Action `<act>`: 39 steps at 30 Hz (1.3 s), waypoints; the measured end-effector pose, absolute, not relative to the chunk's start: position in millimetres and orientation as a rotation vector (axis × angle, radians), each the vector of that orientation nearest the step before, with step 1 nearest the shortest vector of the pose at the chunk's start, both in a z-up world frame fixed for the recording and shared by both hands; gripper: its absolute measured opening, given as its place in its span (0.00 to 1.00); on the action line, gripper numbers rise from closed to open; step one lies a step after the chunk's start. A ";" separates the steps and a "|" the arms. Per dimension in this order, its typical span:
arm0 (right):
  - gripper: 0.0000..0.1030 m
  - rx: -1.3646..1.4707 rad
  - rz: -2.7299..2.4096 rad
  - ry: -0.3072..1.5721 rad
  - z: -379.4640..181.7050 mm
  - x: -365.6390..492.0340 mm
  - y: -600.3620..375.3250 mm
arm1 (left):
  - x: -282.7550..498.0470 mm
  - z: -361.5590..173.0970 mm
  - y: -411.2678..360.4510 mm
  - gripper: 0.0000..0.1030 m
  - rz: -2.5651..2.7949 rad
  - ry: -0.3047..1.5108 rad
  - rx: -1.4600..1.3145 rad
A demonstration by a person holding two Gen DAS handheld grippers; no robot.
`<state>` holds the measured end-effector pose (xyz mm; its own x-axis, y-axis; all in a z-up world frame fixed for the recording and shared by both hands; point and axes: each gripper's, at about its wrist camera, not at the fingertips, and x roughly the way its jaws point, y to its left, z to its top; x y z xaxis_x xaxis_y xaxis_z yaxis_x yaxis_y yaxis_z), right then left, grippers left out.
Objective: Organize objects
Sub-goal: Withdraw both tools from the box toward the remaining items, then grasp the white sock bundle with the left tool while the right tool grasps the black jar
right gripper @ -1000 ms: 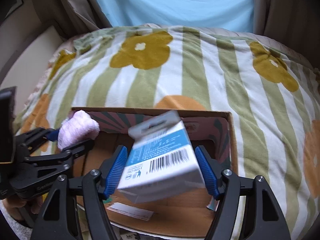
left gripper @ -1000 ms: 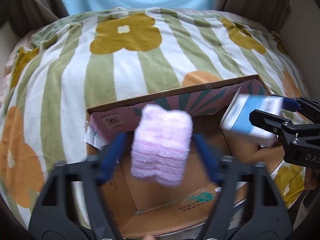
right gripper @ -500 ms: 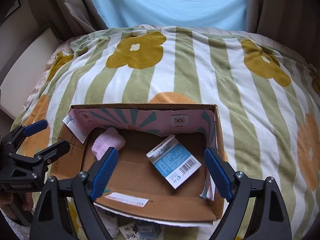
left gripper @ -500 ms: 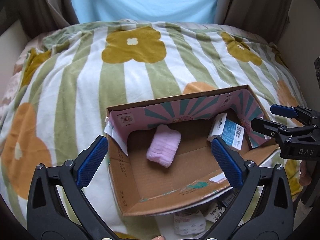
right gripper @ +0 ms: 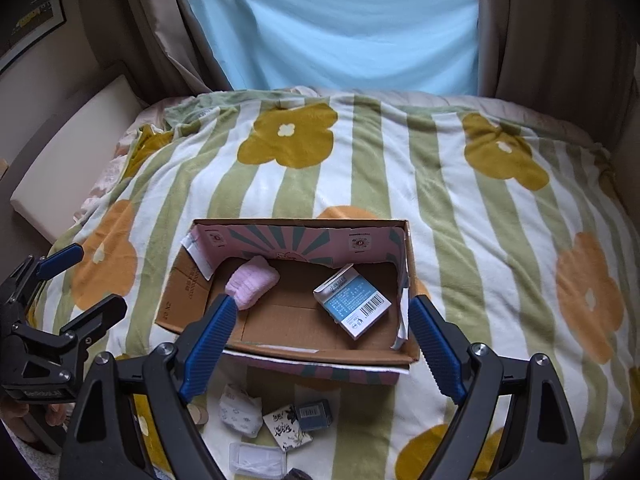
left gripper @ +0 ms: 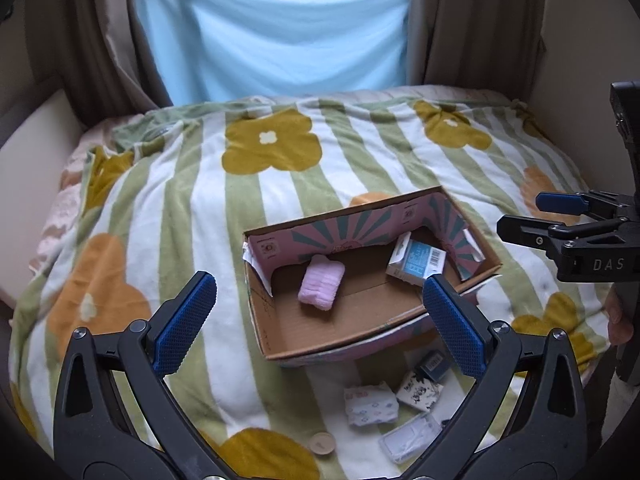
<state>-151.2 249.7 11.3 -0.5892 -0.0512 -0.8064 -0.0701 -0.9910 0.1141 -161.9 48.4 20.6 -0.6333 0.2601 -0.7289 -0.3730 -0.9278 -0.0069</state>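
1. Both grippers — left gripper [left gripper: 320, 320] and right gripper [right gripper: 318, 344] — are spread wide, holding nothing.
2. Pink towel [right gripper: 252, 286] and blue carton [right gripper: 352, 300] lie inside the cardboard box [right gripper: 320, 350] at frame centre — on the bed [right gripper: 460, 220].

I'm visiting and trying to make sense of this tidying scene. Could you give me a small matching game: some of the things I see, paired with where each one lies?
Things:
1. fluffy pink cloth
2. blue-and-white carton
3. clear plastic case
4. round wooden disc

Places:
A. right side inside the cardboard box
B. on the blanket, nearest the camera
C. left side inside the box
D. on a mustard flower's edge, in front of the box

Pairs: 1-C, 2-A, 3-B, 4-D
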 end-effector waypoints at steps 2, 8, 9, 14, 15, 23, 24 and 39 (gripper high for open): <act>0.83 -1.402 2.787 0.184 18.3 -141.4 245.4 | -148.4 29.2 44.3 1.00 2.553 0.191 -1.088; 0.83 -1.322 2.828 0.128 34.5 -110.1 238.7 | -114.0 38.1 28.8 1.00 2.570 0.208 -1.076; 0.83 -1.319 2.843 0.134 35.1 -105.2 238.3 | -108.8 38.0 26.5 1.00 2.573 0.211 -1.075; 0.83 -1.355 2.856 0.159 26.1 -87.9 235.5 | -91.3 29.1 16.3 1.00 2.573 0.196 -1.105; 0.83 -1.359 2.859 0.161 22.4 -83.9 235.1 | -88.3 24.3 15.8 1.00 2.567 0.198 -1.127; 0.83 -1.425 2.910 0.120 -16.2 -53.3 220.6 | -51.2 -25.7 30.3 1.00 2.460 0.289 -1.169; 0.83 -1.439 2.921 0.112 -23.4 -49.1 218.3 | -48.4 -33.1 33.7 1.00 2.438 0.304 -1.189; 0.83 -1.681 2.928 -0.181 -134.3 -5.6 205.2 | -55.4 -141.0 54.3 1.00 2.336 0.355 -1.385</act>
